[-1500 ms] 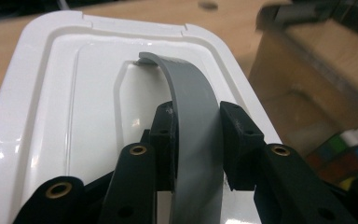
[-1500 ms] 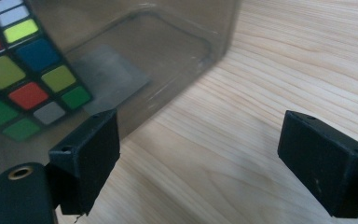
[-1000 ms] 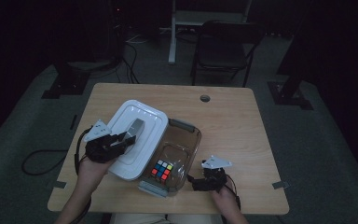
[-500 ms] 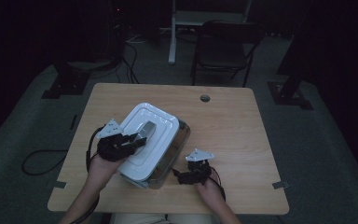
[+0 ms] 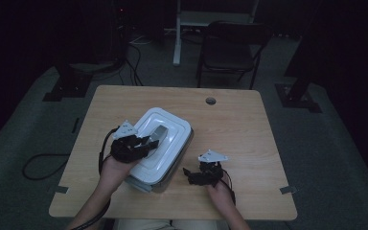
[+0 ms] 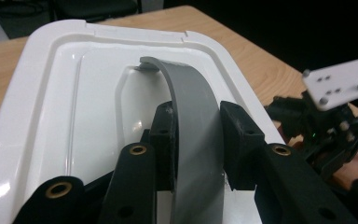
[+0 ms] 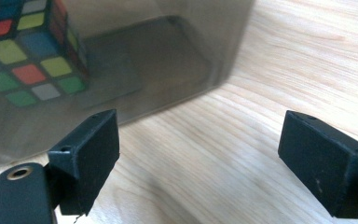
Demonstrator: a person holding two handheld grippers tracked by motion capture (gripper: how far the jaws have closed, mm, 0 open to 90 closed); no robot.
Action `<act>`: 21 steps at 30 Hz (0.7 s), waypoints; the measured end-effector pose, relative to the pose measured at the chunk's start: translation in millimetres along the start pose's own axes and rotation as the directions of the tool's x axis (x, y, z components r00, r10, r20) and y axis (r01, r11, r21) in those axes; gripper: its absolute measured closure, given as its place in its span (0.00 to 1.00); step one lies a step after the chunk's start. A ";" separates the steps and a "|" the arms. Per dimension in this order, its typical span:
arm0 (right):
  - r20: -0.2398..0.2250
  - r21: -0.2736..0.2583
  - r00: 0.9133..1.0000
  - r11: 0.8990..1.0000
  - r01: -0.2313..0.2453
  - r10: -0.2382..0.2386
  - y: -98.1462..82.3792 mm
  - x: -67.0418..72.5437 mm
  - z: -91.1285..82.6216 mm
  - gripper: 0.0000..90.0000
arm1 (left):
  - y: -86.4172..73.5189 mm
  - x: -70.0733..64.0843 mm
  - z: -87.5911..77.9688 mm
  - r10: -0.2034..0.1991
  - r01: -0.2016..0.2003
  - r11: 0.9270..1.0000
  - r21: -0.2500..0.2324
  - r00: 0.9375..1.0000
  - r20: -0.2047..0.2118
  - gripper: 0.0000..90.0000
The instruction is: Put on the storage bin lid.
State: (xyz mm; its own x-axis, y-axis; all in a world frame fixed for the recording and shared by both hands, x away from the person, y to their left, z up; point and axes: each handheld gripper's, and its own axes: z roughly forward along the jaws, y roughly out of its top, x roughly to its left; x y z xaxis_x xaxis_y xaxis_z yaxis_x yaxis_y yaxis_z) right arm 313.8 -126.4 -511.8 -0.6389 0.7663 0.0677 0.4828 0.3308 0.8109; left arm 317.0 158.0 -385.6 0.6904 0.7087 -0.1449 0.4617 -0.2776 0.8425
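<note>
table [image 5: 249, 124] of light wood sits in a dark room in the high view. a clear box with a white lid [image 5: 165, 139] on top stands near the front edge of the table. the left gripper [image 5: 148, 143] rests on the lid, and its jaws hold the grey handle [image 5: 159, 133] in the middle of the lid. the right gripper [image 5: 188, 175] lies low over the table, just beside the right side of the box.

in the left gripper view, the two black pads [image 6: 237, 140] press on both sides of the grey handle [image 6: 193, 116], so the jaws are closed tight on it. the white lid [image 6: 51, 93] lies under them.

in the right gripper view, the jaws stand wide apart with just bare table [image 7: 270, 70] between them. they hold nothing. the clear box [image 7: 158, 60] is close in front, and a colour cube [image 7: 23, 46] sits inside it.
</note>
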 end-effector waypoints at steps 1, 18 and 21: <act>0.005 -0.003 1.000 1.000 -0.003 0.003 -0.2 -2.2 -1.9 0.14 | 0.0 -0.7 1.5 0.004 -0.004 1.000 0.005 1.000 -0.005 0.77; 0.038 -0.042 0.998 0.998 -0.056 0.058 -2.7 -19.8 -17.0 0.14 | -4.9 -12.8 11.6 -0.013 0.013 0.999 0.039 1.000 -0.008 0.75; 0.040 -0.039 0.998 0.998 -0.057 0.058 -3.4 -21.2 -17.3 0.14 | -4.4 -10.5 9.0 -0.017 0.017 1.000 0.026 1.000 0.002 0.65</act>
State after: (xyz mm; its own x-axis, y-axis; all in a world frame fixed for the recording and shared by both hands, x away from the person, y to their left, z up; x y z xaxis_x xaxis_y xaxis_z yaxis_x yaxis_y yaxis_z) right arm 315.3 -153.3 -505.9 -0.5855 0.8055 0.0917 0.4946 0.2653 0.8276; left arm 312.7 145.9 -392.5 0.6834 0.7123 -0.1601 0.4877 -0.2822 0.8261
